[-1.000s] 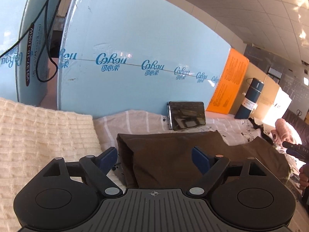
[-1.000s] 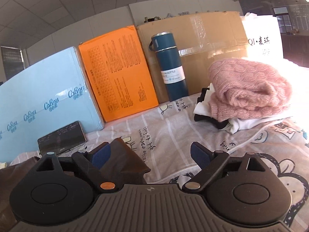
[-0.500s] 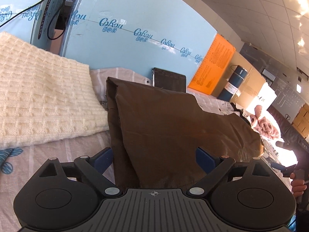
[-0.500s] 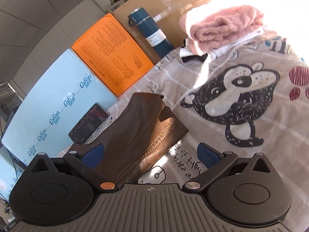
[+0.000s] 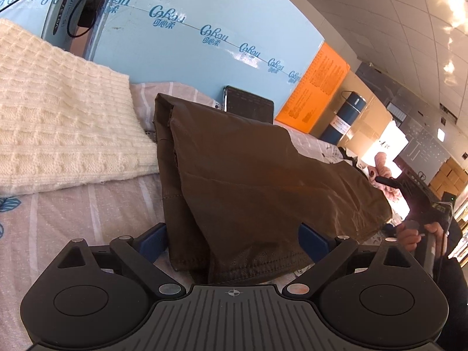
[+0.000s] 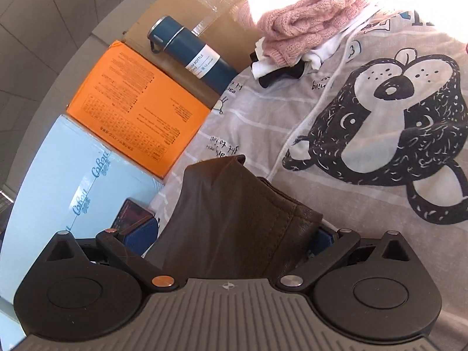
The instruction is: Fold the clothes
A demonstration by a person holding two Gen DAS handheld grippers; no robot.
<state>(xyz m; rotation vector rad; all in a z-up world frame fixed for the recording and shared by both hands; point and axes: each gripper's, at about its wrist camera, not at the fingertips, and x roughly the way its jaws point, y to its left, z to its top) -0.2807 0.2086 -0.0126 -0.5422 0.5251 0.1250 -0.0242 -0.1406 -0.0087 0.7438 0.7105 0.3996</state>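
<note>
Two grippers, left gripper (image 5: 234, 238) and right gripper (image 6: 238, 235), jaws spread around the brown garment (image 5: 263, 181), apparently positioned at opposite ends to fold it over the bed sheet (image 6: 292, 117).

Both handheld tools looked alike. The left gripper (image 5: 232, 241) had a ribbed grey housing with a small crosshair mark at its centre, flanked by two rounded black housings, each with a shallow circular recess. Black link arms ran forward from silver and copper-toned pivot pins to blue finger pads (image 5: 153, 238). The right gripper (image 6: 234, 234) repeated that build: grey ribbed deck, crosshair mark, black discs, one copper and one silver pin, blue pads (image 6: 140, 232). In the left view, the person's right hand (image 5: 415, 234) showed bare, warm-toned skin with a dark sleeve below it.
</note>
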